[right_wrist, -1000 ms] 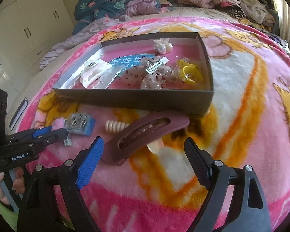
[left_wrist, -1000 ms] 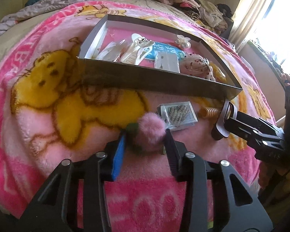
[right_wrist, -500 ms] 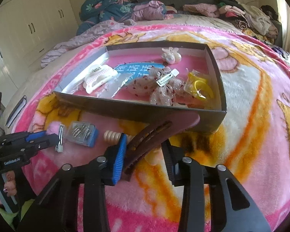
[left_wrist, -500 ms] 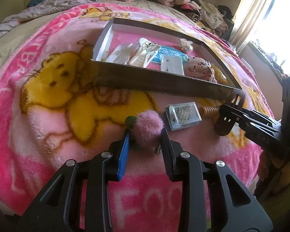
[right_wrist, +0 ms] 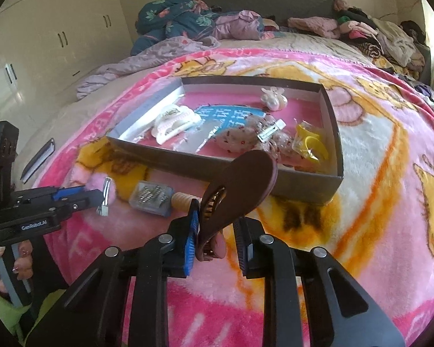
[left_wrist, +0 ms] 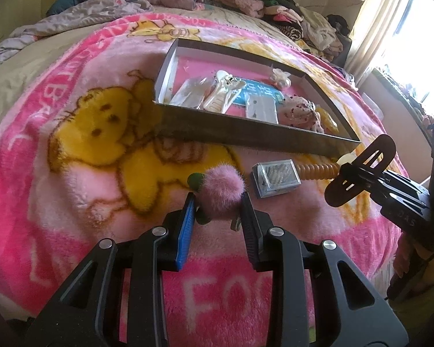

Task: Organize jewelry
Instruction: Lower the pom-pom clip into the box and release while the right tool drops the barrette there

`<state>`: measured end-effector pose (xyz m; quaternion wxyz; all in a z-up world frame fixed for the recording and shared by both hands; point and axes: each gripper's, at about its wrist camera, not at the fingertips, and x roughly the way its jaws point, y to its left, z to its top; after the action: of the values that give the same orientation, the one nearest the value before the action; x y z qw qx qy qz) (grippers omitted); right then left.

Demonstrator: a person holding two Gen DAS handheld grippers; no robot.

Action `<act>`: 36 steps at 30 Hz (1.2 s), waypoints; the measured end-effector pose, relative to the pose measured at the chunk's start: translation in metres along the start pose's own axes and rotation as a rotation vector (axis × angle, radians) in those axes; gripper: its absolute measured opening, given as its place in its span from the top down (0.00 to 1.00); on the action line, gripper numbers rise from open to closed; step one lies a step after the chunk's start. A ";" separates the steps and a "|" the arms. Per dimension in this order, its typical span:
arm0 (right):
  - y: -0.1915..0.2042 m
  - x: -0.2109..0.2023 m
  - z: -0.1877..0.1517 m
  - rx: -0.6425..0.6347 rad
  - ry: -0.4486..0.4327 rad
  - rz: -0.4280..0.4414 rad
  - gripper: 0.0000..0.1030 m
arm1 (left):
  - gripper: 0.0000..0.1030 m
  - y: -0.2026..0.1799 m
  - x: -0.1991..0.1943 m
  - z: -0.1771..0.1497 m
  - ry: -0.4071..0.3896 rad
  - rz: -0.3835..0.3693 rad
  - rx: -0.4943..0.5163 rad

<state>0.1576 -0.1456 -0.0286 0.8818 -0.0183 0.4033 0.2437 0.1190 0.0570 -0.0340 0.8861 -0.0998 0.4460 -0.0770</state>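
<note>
My left gripper (left_wrist: 217, 199) is shut on a pink pompom hair clip (left_wrist: 221, 190) and holds it just above the blanket; it also shows in the right wrist view (right_wrist: 102, 192). My right gripper (right_wrist: 217, 225) is shut on a long maroon hair clip (right_wrist: 240, 185), lifted and tilted up toward the grey box (right_wrist: 309, 183); the clip also shows in the left wrist view (left_wrist: 361, 170). The box (left_wrist: 246, 136) holds a white claw clip (right_wrist: 173, 123), a pearl clip (right_wrist: 273, 99), a speckled scrunchie (right_wrist: 246, 138) and a yellow item (right_wrist: 311, 143).
A small clear case of pins (left_wrist: 276, 177) and a tan spiral hair tie (left_wrist: 318, 170) lie on the pink blanket (left_wrist: 86, 173) in front of the box. Piled clothes (right_wrist: 376, 34) line the bed's far side. A dark notebook (right_wrist: 39, 160) lies at the left.
Both grippers closed on their clips and lifted them. The maroon clip has risen and tipped upright toward the box; the pompom clip is raised slightly off the blanket.
</note>
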 end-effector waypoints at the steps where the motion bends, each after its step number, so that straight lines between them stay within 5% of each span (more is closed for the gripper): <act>1: -0.001 0.000 0.000 -0.001 0.003 -0.012 0.78 | 0.78 0.000 0.000 0.000 -0.001 -0.001 -0.001; 8: -0.023 0.001 -0.006 0.089 0.018 -0.047 0.76 | 0.78 -0.001 -0.004 -0.001 -0.001 -0.010 0.002; 18: -0.026 -0.017 -0.003 0.051 -0.022 -0.047 0.91 | 0.78 -0.008 -0.007 0.002 -0.006 -0.015 0.016; 36: -0.015 -0.027 0.049 -0.019 -0.113 0.040 0.91 | 0.78 -0.029 -0.014 0.042 -0.044 0.009 0.078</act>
<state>0.1834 -0.1588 0.0214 0.8981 -0.0048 0.3506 0.2656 0.1431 0.0362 0.0083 0.8992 -0.0651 0.4235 -0.0883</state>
